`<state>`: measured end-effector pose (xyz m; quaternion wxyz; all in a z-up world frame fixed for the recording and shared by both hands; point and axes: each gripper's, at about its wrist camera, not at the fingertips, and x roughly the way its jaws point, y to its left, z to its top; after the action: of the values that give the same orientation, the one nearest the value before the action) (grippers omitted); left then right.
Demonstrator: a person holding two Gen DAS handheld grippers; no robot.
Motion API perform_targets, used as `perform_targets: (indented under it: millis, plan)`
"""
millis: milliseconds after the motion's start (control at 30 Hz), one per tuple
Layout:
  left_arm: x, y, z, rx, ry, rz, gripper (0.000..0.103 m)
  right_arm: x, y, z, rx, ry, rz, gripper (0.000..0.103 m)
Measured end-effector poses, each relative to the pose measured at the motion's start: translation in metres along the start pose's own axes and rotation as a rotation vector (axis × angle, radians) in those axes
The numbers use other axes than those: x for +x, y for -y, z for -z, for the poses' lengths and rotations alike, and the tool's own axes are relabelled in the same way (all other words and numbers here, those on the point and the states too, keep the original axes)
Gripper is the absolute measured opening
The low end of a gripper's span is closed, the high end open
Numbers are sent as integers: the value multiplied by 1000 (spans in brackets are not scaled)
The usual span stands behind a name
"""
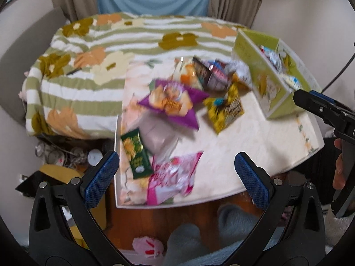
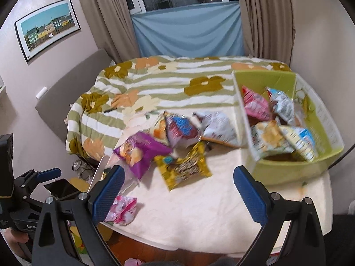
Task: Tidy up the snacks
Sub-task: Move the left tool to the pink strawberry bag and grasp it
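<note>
Several snack packets lie on a white table (image 1: 255, 146): a purple chips bag (image 1: 175, 102) (image 2: 139, 153), a yellow bag (image 1: 224, 108) (image 2: 184, 166), a pink bag (image 1: 173, 179) (image 2: 122, 209), a green bar packet (image 1: 135, 153) and more at the back. A green box (image 1: 273, 77) (image 2: 295, 168) at the right holds several packets. My left gripper (image 1: 176, 177) is open and empty, above the table's near edge over the pink bag. My right gripper (image 2: 178, 192) is open and empty, above the table in front of the yellow bag.
A bed with a green striped flower blanket (image 1: 88, 71) (image 2: 155, 88) lies behind the table. Clutter sits on the floor at the left (image 1: 66, 155). Curtains and a blue cloth (image 2: 188, 28) hang at the back. Grey-slippered feet (image 1: 233, 217) show below.
</note>
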<state>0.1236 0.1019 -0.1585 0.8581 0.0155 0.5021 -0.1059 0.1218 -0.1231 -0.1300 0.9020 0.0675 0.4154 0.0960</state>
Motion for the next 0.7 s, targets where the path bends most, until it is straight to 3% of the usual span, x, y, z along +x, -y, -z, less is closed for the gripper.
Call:
perform_targets:
  millis: [233, 700]
  plan:
    - [49, -18, 31, -63, -111, 72, 103, 30, -17, 24, -21, -72, 19, 98]
    - [127, -11, 49, -93, -232, 44, 101, 107, 3, 32, -78, -174, 23, 98]
